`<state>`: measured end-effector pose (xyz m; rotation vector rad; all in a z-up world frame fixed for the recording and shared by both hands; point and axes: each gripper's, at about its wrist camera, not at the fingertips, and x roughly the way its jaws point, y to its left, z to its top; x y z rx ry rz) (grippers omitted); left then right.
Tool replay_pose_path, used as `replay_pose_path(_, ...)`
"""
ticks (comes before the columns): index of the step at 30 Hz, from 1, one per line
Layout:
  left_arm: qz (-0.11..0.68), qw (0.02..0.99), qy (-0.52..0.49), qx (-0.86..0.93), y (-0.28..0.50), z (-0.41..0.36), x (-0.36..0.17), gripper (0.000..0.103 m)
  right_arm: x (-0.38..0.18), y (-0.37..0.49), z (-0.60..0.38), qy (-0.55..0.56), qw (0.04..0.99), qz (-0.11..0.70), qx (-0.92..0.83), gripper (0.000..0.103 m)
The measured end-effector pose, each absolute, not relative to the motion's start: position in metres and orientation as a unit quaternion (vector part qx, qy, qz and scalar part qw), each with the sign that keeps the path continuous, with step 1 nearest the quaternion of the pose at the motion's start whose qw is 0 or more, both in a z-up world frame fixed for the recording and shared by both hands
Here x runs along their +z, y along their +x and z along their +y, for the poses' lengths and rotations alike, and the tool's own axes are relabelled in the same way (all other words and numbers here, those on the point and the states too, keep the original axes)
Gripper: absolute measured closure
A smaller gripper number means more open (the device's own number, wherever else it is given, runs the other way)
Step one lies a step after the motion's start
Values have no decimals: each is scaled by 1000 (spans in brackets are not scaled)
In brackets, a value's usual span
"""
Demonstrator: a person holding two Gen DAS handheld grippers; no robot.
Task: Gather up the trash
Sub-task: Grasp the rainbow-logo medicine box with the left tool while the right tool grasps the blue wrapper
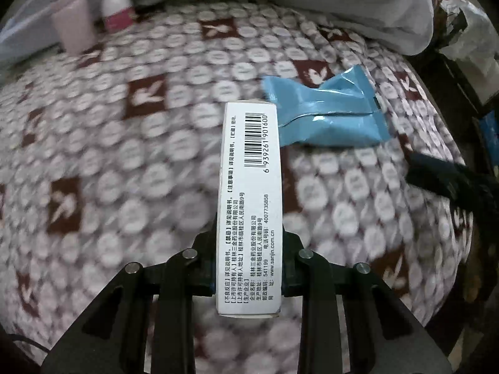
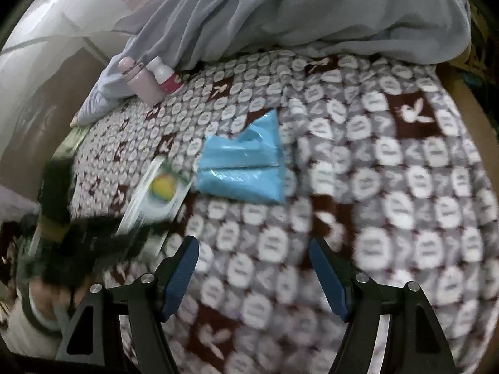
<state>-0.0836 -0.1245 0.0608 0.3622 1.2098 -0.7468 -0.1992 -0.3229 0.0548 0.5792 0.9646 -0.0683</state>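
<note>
One item is up: the left gripper (image 1: 249,280) pinches the medicine box (image 1: 249,205); the blue wrapper (image 2: 241,165) (untouched) awaits the spread right gripper (image 2: 254,268).

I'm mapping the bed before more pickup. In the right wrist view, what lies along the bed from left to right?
Pink cylindrical bottle → white bottle with red label → crumpled blue plastic wrapper. The white carton with a yellow fruit picture, held by the left gripper, sits lower and is left out.
</note>
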Motion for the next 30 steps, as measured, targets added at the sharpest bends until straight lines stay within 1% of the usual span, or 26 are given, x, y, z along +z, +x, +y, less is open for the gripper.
replay_pose_path(2,539,755,161,-336,-87,-104,71,78,51,-181,-315,286,840,460,-28,32)
replay_pose_path(3,527,767,164,-329,-88,-94,77,78,51,-173,-311,275,840,465,-34,32)
replay_pose_path(5,509,781,169,-319,-92,-77,83,78,63,-160,-298,205,854,473,-69,32)
replay_pose_path(7,511,782,164,-317,-88,-67,82,78,76,-154,-285,154,874,461,-28,32)
replay_pose_path(9,521,778,153,-316,-84,-59,78,78,82,-141,-275,95,876,472,23,23)
replay_pose_path(12,528,776,141,-315,-83,-57,71,78,82,-119,-261,-50,869,490,56,23)
replay_pose_path(14,532,774,134,-315,-82,-57,70,78,75,-106,-265,-87,851,510,86,23)
replay_pose_path(19,538,773,129,-312,-81,-67,64,78,42,-76,-289,-139,803,569,114,19)
replay_pose_path(21,541,771,124,-311,-78,-73,62,78,32,-74,-300,-125,802,573,113,19)
replay_pose_path(23,543,771,122,-309,-76,-79,59,78,28,-75,-309,-108,819,557,88,19)
replay_pose_path(25,546,771,119,-306,-77,-84,58,78,31,-83,-316,-72,837,539,65,39)
replay_pose_path(26,547,770,116,-306,-79,-86,59,78,37,-89,-320,-45,846,528,64,51)
replay_pose_path(27,547,770,113,-309,-81,-88,61,78,43,-96,-322,-26,852,518,69,59)
replay_pose_path(28,546,770,111,-311,-84,-90,63,78,50,-104,-322,-1,858,508,77,62)
replay_pose_path(29,543,771,109,-314,-88,-92,66,78,57,-114,-322,21,863,498,83,71)
replay_pose_path(30,542,771,107,-317,-91,-94,68,78,60,-120,-320,27,865,494,81,71)
